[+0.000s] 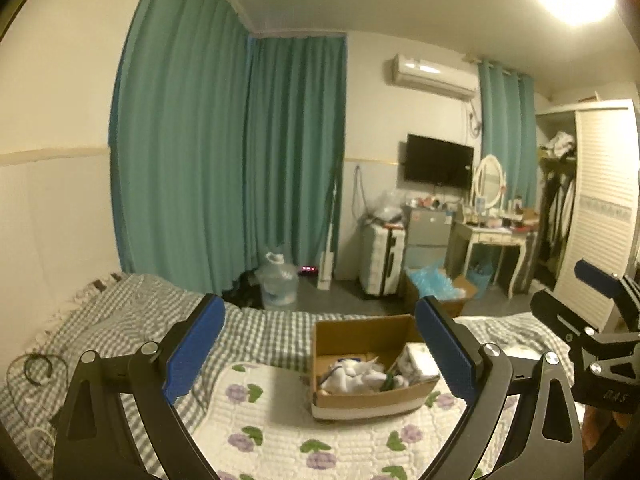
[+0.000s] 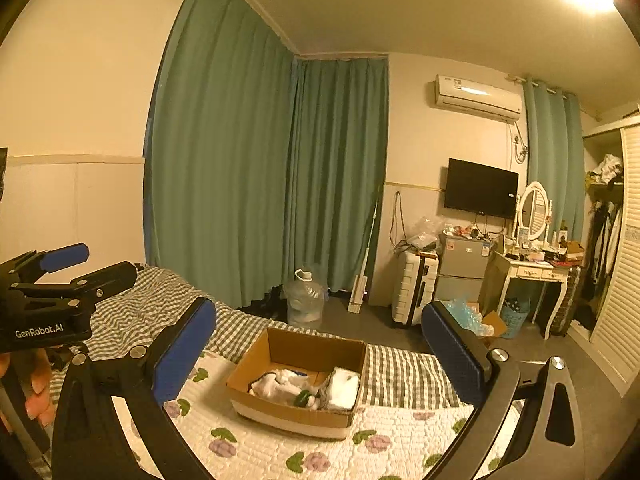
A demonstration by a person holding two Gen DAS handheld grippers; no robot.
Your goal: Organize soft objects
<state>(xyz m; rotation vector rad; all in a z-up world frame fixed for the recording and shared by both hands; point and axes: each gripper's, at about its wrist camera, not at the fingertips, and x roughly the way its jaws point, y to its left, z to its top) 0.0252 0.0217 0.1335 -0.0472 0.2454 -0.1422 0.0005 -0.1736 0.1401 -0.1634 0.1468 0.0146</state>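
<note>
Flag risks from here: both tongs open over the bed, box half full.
1. The cardboard box sits on a soft floral quilt; pressing items in could tip it.
2. White soft items are piled loosely; a grab may drag several out.
3. Left tongs and right tongs hang close together; they could collide.
</note>
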